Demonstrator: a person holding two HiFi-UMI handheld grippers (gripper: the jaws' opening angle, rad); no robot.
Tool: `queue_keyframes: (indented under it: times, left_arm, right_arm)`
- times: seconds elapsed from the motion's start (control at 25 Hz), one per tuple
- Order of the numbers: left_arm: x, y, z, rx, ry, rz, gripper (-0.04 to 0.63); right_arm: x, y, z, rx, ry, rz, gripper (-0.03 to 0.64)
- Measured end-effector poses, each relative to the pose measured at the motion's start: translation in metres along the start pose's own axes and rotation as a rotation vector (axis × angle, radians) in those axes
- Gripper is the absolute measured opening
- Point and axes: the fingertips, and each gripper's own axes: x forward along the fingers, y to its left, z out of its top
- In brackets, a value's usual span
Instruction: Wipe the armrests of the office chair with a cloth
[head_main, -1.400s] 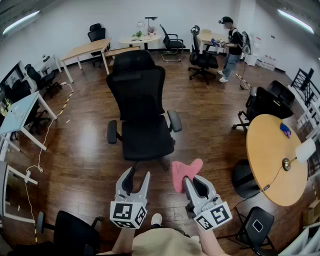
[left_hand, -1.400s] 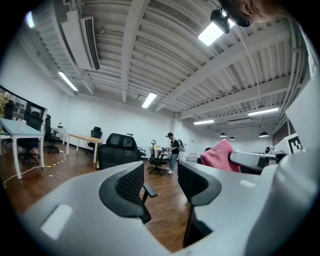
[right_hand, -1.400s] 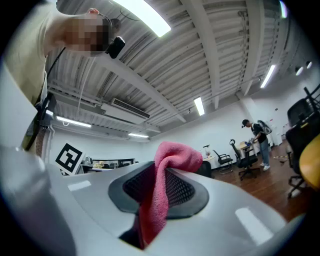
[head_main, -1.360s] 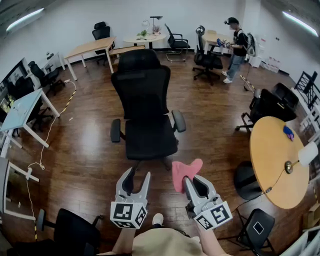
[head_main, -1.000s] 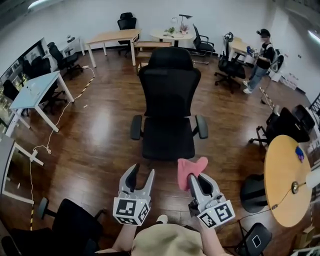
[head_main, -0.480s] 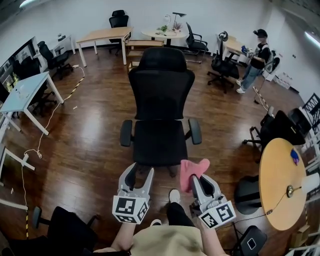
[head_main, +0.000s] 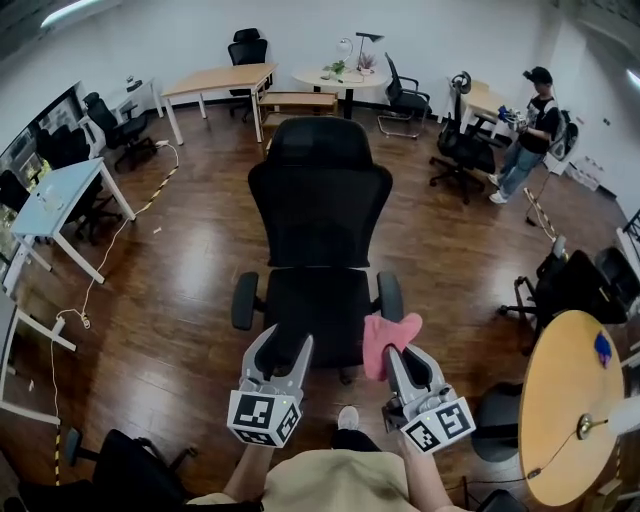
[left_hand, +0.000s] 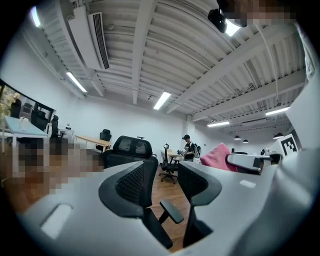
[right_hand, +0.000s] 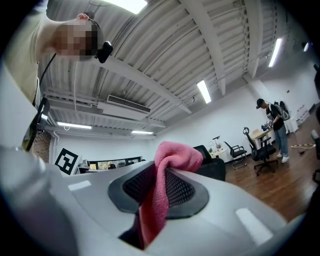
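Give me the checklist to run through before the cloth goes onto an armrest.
1. Cloth secured: ok. The pink cloth is pinched in the shut right gripper.
2. Spare gripper free: ok. The left gripper has its jaws apart with nothing between them.
3. Targets visible: ok. The armrest nearest the cloth and the other armrest both show bare.
4. Cloth in contact: not ok. It is held up, with no touch seen.
5. Office chair steady against a push: cannot tell.
6. Bystander clear: ok. The person stands far across the room.
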Motion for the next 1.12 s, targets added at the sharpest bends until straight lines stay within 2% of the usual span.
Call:
queue_keyframes:
  times: [0.24, 0.44, 0.76, 0.92, 1.12]
  left_arm:
    - [0.068, -0.004, 0.004, -0.002, 0.012, 0.020, 0.192]
    - [0.104, -0.006, 0.002, 0.019, 0.029, 0.043, 0.193]
    - [0.130, 0.024, 0.002, 0.010, 0.058, 0.070, 0.193]
    - [0.143, 0.056, 0.003, 0.015, 0.062, 0.045, 0.192]
    - [0.165, 0.079, 0.014, 0.070, 0.047, -0.051, 0.195]
  right_arm:
    - [0.033, -0.059, 0.003, 0.032, 0.006, 0.032, 0.066]
    - [0.049, -0.098, -0.001, 0.070, 0.031, 0.052, 0.066]
    - [0.090, -0.110, -0.010, 0.093, 0.063, 0.072, 0.066]
    - [0.122, -0.099, -0.019, 0.084, 0.065, 0.062, 0.066]
    - [0.148, -0.098, -0.022, 0.084, 0.038, -0.030, 0.066]
